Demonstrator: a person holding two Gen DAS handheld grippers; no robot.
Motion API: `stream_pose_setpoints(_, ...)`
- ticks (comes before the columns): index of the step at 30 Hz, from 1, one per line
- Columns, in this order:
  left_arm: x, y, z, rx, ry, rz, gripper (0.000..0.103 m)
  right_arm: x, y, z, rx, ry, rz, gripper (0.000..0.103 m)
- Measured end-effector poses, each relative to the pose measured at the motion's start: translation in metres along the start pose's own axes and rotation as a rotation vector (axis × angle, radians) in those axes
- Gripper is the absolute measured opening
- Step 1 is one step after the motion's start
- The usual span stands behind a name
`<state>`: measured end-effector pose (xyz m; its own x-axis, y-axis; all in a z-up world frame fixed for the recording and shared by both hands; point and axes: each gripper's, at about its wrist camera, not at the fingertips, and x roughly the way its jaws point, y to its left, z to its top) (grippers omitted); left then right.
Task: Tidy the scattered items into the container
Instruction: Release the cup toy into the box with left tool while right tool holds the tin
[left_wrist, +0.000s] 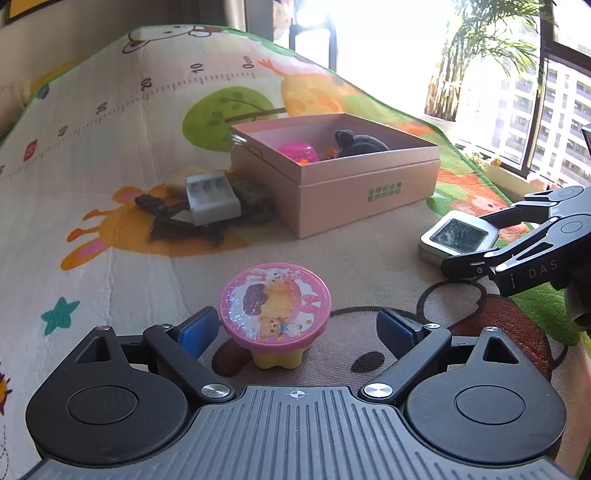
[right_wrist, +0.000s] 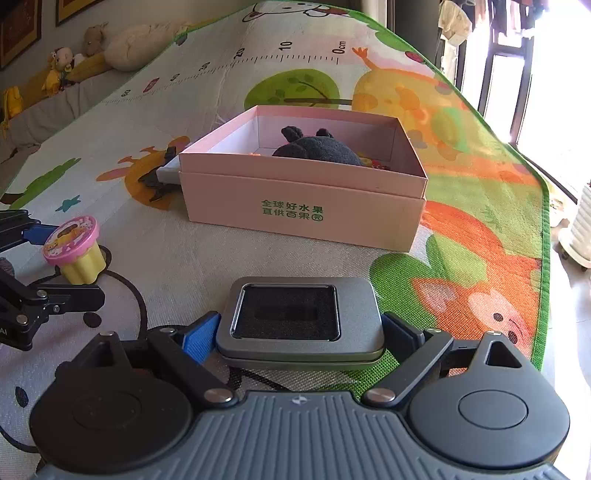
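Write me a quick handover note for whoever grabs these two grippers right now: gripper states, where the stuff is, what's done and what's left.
Left gripper: open, fingers either side of the pink-lidded toy cup on the play mat; the left pad is close, the right one clearly apart.
Right gripper: open or nearly closed around the grey window tin, which sits on the mat; contact unclear.
Pink box: open, already holding a dark plush toy, a magenta item and small orange bits.
Left to do: the cup, the tin, and the pile left of the box, namely a white battery holder and dark items.
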<state>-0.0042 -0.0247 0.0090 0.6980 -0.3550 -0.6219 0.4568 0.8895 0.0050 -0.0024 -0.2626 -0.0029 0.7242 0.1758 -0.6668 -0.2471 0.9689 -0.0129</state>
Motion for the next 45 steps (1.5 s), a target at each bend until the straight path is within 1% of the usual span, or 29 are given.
stream_pose_setpoints(1, 0.000, 0.001, 0.000, -0.002, 0.006, 0.005, 0.090, -0.002, 0.003, 0.000, -0.006, -0.005, 0.008, 0.092)
stream_pose_setpoints(2, 0.000, 0.003, -0.001, -0.003, 0.011, 0.014, 0.084, -0.004, 0.005, 0.000, -0.008, -0.008, 0.017, 0.092)
stream_pose_setpoints(3, -0.001, 0.005, -0.001, -0.008, 0.013, 0.020, 0.079, -0.005, 0.008, -0.001, -0.011, -0.010, 0.023, 0.092)
stream_pose_setpoints(4, -0.001, 0.006, -0.001, -0.014, 0.012, 0.022, 0.078, -0.007, 0.011, -0.003, -0.018, -0.009, 0.026, 0.092)
stream_pose_setpoints(7, -0.003, 0.011, -0.001, -0.033, 0.004, 0.027, 0.067, -0.008, 0.017, -0.008, -0.049, 0.001, 0.014, 0.092)
stream_pose_setpoints(8, -0.003, 0.011, -0.001, -0.037, 0.005, 0.027, 0.061, -0.008, 0.018, -0.009, -0.058, 0.001, 0.008, 0.092)
stream_pose_setpoints(9, -0.002, 0.012, 0.000, -0.041, 0.007, 0.025, 0.058, -0.009, 0.019, -0.010, -0.065, -0.001, 0.005, 0.092)
stream_pose_setpoints(11, -0.002, 0.012, 0.000, -0.042, 0.007, 0.021, 0.056, -0.011, 0.019, -0.010, -0.075, -0.004, 0.000, 0.092)
stream_pose_setpoints(12, -0.002, 0.012, 0.000, -0.040, 0.008, 0.020, 0.052, -0.012, 0.019, -0.010, -0.079, -0.004, -0.002, 0.092)
stream_pose_setpoints(14, -0.001, 0.010, 0.000, -0.034, 0.010, 0.014, 0.050, -0.011, 0.019, -0.010, -0.088, -0.010, -0.013, 0.094)
stream_pose_setpoints(16, -0.001, 0.009, -0.001, -0.032, 0.010, 0.012, 0.049, -0.010, 0.019, -0.010, -0.091, -0.014, -0.018, 0.099)
stream_pose_setpoints(20, 0.000, 0.009, -0.001, -0.036, 0.012, 0.009, 0.049, -0.005, 0.019, -0.009, -0.073, -0.015, -0.002, 0.099)
stream_pose_setpoints(21, -0.001, 0.009, -0.002, -0.034, 0.011, 0.006, 0.050, -0.005, 0.019, -0.009, -0.074, -0.015, 0.001, 0.096)
stream_pose_setpoints(23, -0.002, 0.009, -0.002, -0.032, 0.008, 0.005, 0.053, -0.005, 0.021, -0.008, -0.080, -0.015, 0.000, 0.095)
stream_pose_setpoints(25, -0.006, 0.009, -0.003, -0.033, -0.007, 0.007, 0.067, -0.006, 0.023, -0.009, -0.099, -0.022, -0.006, 0.095)
stream_pose_setpoints(26, -0.008, 0.010, -0.005, -0.035, -0.015, 0.005, 0.084, -0.006, 0.023, -0.010, -0.106, -0.030, -0.007, 0.095)
stream_pose_setpoints(27, -0.010, 0.010, -0.007, -0.040, -0.022, 0.008, 0.096, -0.006, 0.022, -0.012, -0.102, -0.036, -0.006, 0.096)
stream_pose_setpoints(28, -0.011, 0.010, -0.009, -0.042, -0.024, 0.017, 0.096, -0.004, 0.020, -0.013, -0.084, -0.039, -0.006, 0.099)
stream_pose_setpoints(31, -0.009, 0.011, -0.012, -0.046, 0.001, 0.016, 0.096, -0.001, 0.012, -0.013, -0.034, -0.030, 0.020, 0.101)
stream_pose_setpoints(34, -0.003, 0.016, -0.009, -0.090, 0.024, 0.015, 0.099, 0.000, 0.010, -0.013, -0.016, -0.022, 0.029, 0.102)
stream_pose_setpoints(36, -0.002, 0.017, -0.009, -0.101, 0.034, 0.009, 0.103, 0.000, 0.009, -0.013, -0.021, -0.025, 0.024, 0.102)
stream_pose_setpoints(38, -0.001, 0.014, -0.010, -0.082, 0.043, 0.017, 0.103, 0.000, 0.009, -0.013, -0.021, -0.027, 0.023, 0.102)
stream_pose_setpoints(41, 0.001, 0.006, -0.010, -0.027, 0.068, 0.046, 0.103, 0.000, 0.009, -0.013, -0.015, -0.026, 0.026, 0.102)
stream_pose_setpoints(42, 0.000, 0.006, -0.010, -0.031, 0.071, 0.049, 0.103, 0.000, 0.009, -0.013, -0.016, -0.026, 0.026, 0.102)
stream_pose_setpoints(44, 0.000, 0.005, -0.009, -0.029, 0.066, 0.052, 0.103, 0.000, 0.009, -0.013, -0.016, -0.026, 0.026, 0.102)
stream_pose_setpoints(45, -0.002, 0.005, -0.009, -0.031, 0.048, 0.054, 0.103, 0.000, 0.008, -0.013, -0.016, -0.026, 0.026, 0.102)
